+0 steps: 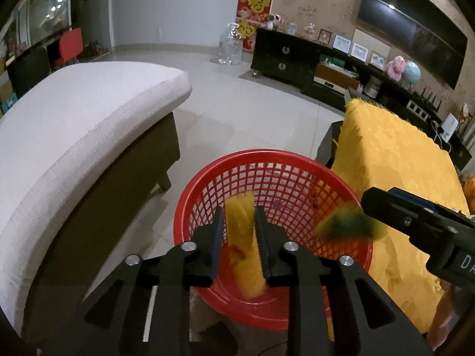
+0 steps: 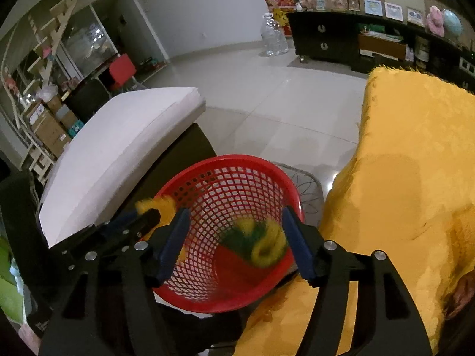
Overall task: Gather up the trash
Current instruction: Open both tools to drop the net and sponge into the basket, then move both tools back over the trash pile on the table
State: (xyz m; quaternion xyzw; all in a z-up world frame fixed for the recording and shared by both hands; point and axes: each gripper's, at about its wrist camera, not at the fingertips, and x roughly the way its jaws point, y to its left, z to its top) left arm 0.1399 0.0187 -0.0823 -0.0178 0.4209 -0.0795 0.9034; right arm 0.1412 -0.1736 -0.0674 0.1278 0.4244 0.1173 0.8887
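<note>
Over the red mesh basket (image 1: 276, 178) in the left wrist view, the left gripper (image 1: 240, 231) is clenched on a yellow wrapper (image 1: 242, 237), which stands upright between the two blue-padded fingers (image 1: 218, 237) and reaches down past them toward the basket's inside. To the right, a blurred yellow-and-green wrapper (image 1: 346, 225) shows in front of the basket's far-right wall, just beside the tip of the right gripper (image 1: 374, 204), which enters from the right edge; whether the two touch cannot be told from here. The basket stands on the pale tiled floor (image 1: 252, 109), between a sofa with a white cushion (image 1: 83, 124) on the left and a table under a yellow cloth (image 1: 392, 160) on the right. A clear water jug (image 1: 231, 44) and a dark cabinet (image 1: 285, 56) stand well back near the far wall.

In the right wrist view, the right gripper (image 2: 234, 225) hangs above the basket (image 2: 225, 178) with its jaws released and spread wide, nothing between the fingers (image 2: 175, 237). The yellow-and-green wrapper (image 2: 261, 243) appears smeared by motion inside the basket, low against its right wall and apart from both fingers. At the left, the left gripper (image 2: 148, 216) reaches over the basket's rim with the yellow wrapper (image 2: 160, 203) showing at its tip. The yellow cloth (image 2: 400, 163) fills the right side, and the white cushion (image 2: 124, 142) lies to the left.
</note>
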